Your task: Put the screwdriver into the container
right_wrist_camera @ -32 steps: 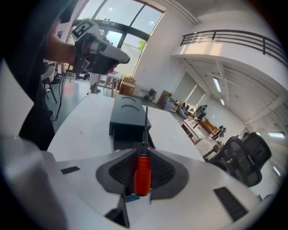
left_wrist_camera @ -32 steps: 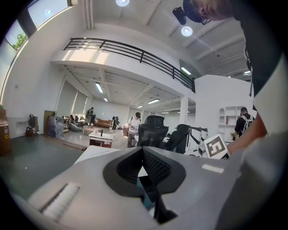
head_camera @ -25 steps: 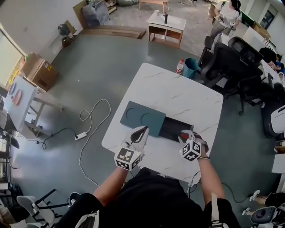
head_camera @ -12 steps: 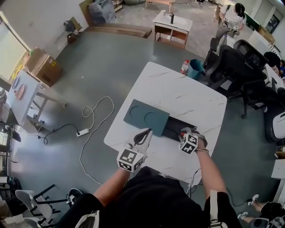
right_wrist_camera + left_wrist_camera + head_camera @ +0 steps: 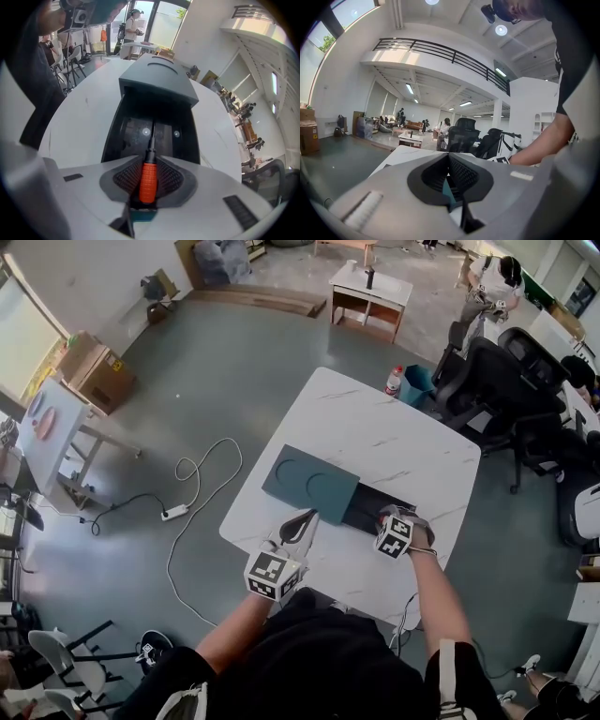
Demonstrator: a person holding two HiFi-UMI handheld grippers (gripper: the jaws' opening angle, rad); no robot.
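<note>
The right gripper [image 5: 149, 164] is pointing steeply down over the open black container [image 5: 116, 136]. Its pads are pinching the orange handle of the screwdriver [image 5: 148, 180]. The jaws have just been opening a little, with the handle between them. The shaft is running up the middle of the right gripper view, over the container's floor, with free room to both side walls. I cannot tell whether the tip is touching the floor. At the top of that view, the grey-green lid [image 5: 157, 84] is covering the container's far end.

The left gripper [image 5: 449, 164] is lying nearly level, its fingers pressed together on nothing. In the head view it is sitting just beside the lid's near edge.

The container and lid are lying near the lower edge of the white marbled table [image 5: 375, 432], and the tabletop is stretching bare toward the upper right.

Around it the grey floor is lying open at the left, where a white power strip [image 5: 172, 513] is trailing its cable. Cardboard boxes [image 5: 94, 376] are standing at upper left. Black office chairs [image 5: 487, 381] are crowding the right, and a bottle [image 5: 395, 382] is standing by the table's far corner.
</note>
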